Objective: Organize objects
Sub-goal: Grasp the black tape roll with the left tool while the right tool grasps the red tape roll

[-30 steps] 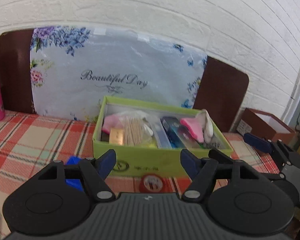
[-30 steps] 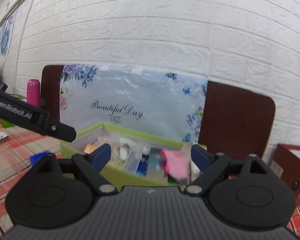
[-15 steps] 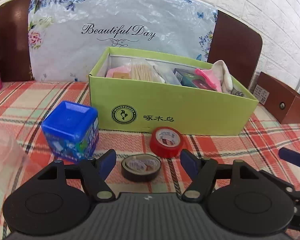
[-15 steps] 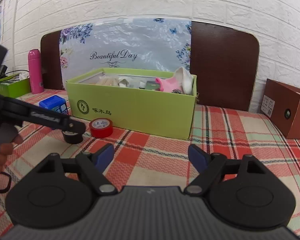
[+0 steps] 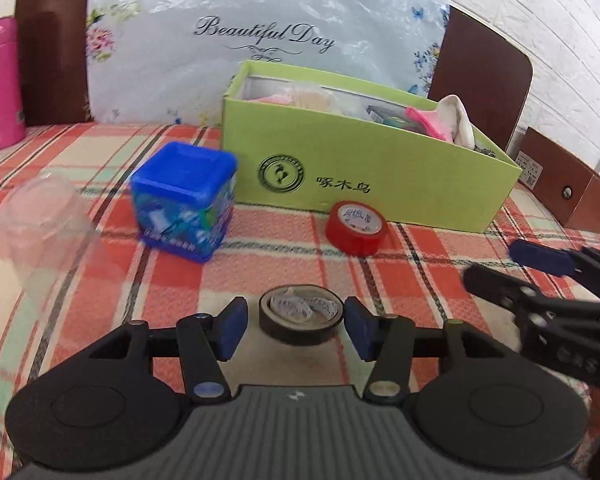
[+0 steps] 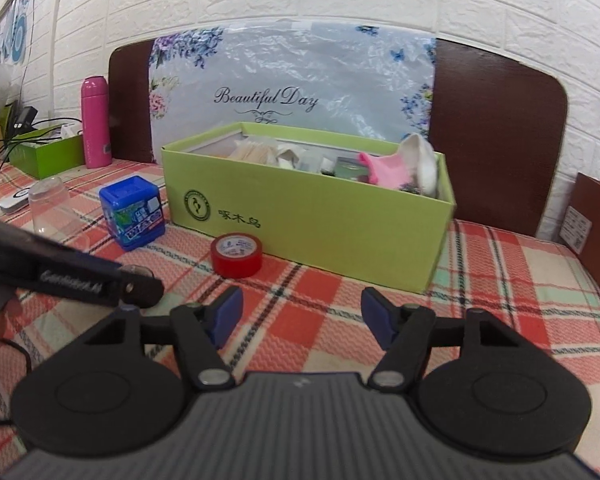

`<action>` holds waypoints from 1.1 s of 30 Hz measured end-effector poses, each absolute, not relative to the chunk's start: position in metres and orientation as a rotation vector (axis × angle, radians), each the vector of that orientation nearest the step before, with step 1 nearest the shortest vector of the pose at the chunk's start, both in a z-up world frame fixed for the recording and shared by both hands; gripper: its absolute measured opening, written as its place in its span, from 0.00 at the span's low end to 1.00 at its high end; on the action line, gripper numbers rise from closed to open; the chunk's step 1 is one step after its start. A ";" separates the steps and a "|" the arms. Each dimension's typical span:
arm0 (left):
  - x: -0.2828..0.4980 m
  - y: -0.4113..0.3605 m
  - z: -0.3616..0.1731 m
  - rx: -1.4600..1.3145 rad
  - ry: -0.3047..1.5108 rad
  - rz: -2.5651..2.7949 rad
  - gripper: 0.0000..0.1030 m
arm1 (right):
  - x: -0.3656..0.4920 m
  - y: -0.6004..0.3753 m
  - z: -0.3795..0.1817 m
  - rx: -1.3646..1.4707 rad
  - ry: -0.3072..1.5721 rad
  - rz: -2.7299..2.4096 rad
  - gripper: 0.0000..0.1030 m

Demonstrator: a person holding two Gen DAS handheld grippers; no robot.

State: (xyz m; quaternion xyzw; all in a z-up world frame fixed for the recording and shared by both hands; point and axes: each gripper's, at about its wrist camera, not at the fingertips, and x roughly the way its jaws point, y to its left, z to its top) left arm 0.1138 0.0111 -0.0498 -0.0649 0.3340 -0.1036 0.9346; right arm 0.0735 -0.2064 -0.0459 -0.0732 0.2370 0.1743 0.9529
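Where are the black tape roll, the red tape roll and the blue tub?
black tape roll point(image 5: 300, 330), left wrist view, front wall.
red tape roll point(image 6: 237, 258), right wrist view, side.
blue tub point(image 5: 184, 168), left wrist view, lid.

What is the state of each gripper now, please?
Left gripper: closing around the black tape roll, pads not yet touching it.
Right gripper: closing, nothing between its fingers.

Both tools look alike: the left tongs point(image 5: 296, 326) and the right tongs point(image 6: 302, 320) have black plastic arms tipped with dark blue pads point(image 6: 228, 312), silver screws at the pivots, two round black discs and a ribbed grey body. White lettering runs along the side of the left tongs' arm.
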 end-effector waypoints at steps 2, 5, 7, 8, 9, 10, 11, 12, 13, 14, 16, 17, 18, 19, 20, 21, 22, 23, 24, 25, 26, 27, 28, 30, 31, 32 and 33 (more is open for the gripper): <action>0.109 0.018 -0.048 -0.150 0.686 -0.205 0.55 | 0.085 -0.198 -0.049 -0.148 0.494 0.378 0.59; 0.104 0.025 -0.045 -0.168 0.678 -0.196 0.59 | 0.104 -0.182 -0.054 -0.147 0.517 0.411 0.56; 0.103 0.027 -0.043 -0.172 0.680 -0.199 0.59 | 0.115 -0.171 -0.056 -0.153 0.523 0.431 0.54; 0.103 0.029 -0.043 -0.179 0.682 -0.200 0.59 | 0.120 -0.166 -0.057 -0.161 0.523 0.438 0.54; 0.103 0.030 -0.042 -0.187 0.685 -0.204 0.59 | 0.125 -0.161 -0.057 -0.168 0.521 0.445 0.54; 0.103 0.031 -0.042 -0.197 0.688 -0.209 0.59 | 0.129 -0.156 -0.059 -0.174 0.519 0.453 0.54; 0.104 0.031 -0.042 -0.208 0.690 -0.215 0.59 | 0.133 -0.152 -0.059 -0.180 0.520 0.455 0.54; 0.104 0.031 -0.043 -0.218 0.692 -0.220 0.59 | 0.136 -0.148 -0.061 -0.184 0.523 0.456 0.54; 0.104 0.030 -0.043 -0.225 0.696 -0.227 0.59 | 0.140 -0.146 -0.062 -0.186 0.526 0.456 0.54; 0.105 0.030 -0.043 -0.232 0.701 -0.233 0.59 | 0.143 -0.144 -0.064 -0.185 0.531 0.457 0.53; 0.107 0.027 -0.044 -0.232 0.706 -0.238 0.59 | 0.147 -0.145 -0.066 -0.177 0.544 0.480 0.41; 0.107 0.025 -0.045 -0.229 0.704 -0.236 0.59 | 0.145 -0.147 -0.064 -0.175 0.541 0.473 0.41; 0.109 0.024 -0.045 -0.226 0.704 -0.237 0.59 | 0.142 -0.150 -0.062 -0.175 0.539 0.465 0.41; 0.111 0.022 -0.046 -0.224 0.705 -0.239 0.59 | 0.138 -0.155 -0.060 -0.170 0.537 0.462 0.41; 0.113 0.020 -0.047 -0.224 0.706 -0.240 0.59 | 0.133 -0.162 -0.058 -0.160 0.538 0.461 0.41; 0.115 0.018 -0.047 -0.224 0.705 -0.241 0.59 | 0.127 -0.169 -0.057 -0.149 0.539 0.458 0.41; 0.117 0.016 -0.047 -0.223 0.703 -0.243 0.59 | 0.120 -0.177 -0.055 -0.143 0.543 0.449 0.41; 0.119 0.013 -0.047 -0.220 0.701 -0.246 0.59 | 0.113 -0.186 -0.055 -0.140 0.554 0.436 0.41; 0.122 0.011 -0.048 -0.217 0.698 -0.251 0.59 | 0.106 -0.194 -0.055 -0.139 0.566 0.428 0.41; 0.124 0.008 -0.048 -0.214 0.697 -0.263 0.58 | 0.098 -0.202 -0.055 -0.138 0.577 0.423 0.41; 0.127 0.004 -0.049 -0.210 0.696 -0.278 0.55 | 0.090 -0.210 -0.056 -0.130 0.589 0.413 0.41; 0.129 0.001 -0.049 -0.204 0.694 -0.295 0.52 | 0.083 -0.216 -0.057 -0.124 0.601 0.404 0.41; 0.130 -0.003 -0.050 -0.195 0.697 -0.320 0.43 | 0.076 -0.222 -0.058 -0.115 0.605 0.397 0.41; 0.129 -0.010 -0.049 -0.170 0.705 -0.354 0.39 | 0.064 -0.230 -0.058 -0.099 0.606 0.385 0.41; 0.126 -0.012 -0.049 -0.155 0.704 -0.364 0.39 | 0.060 -0.232 -0.058 -0.099 0.604 0.380 0.42; 0.123 -0.014 -0.049 -0.140 0.705 -0.367 0.39 | 0.057 -0.232 -0.057 -0.103 0.600 0.375 0.42; 0.119 -0.014 -0.049 -0.129 0.707 -0.363 0.39 | 0.055 -0.232 -0.057 -0.109 0.597 0.371 0.42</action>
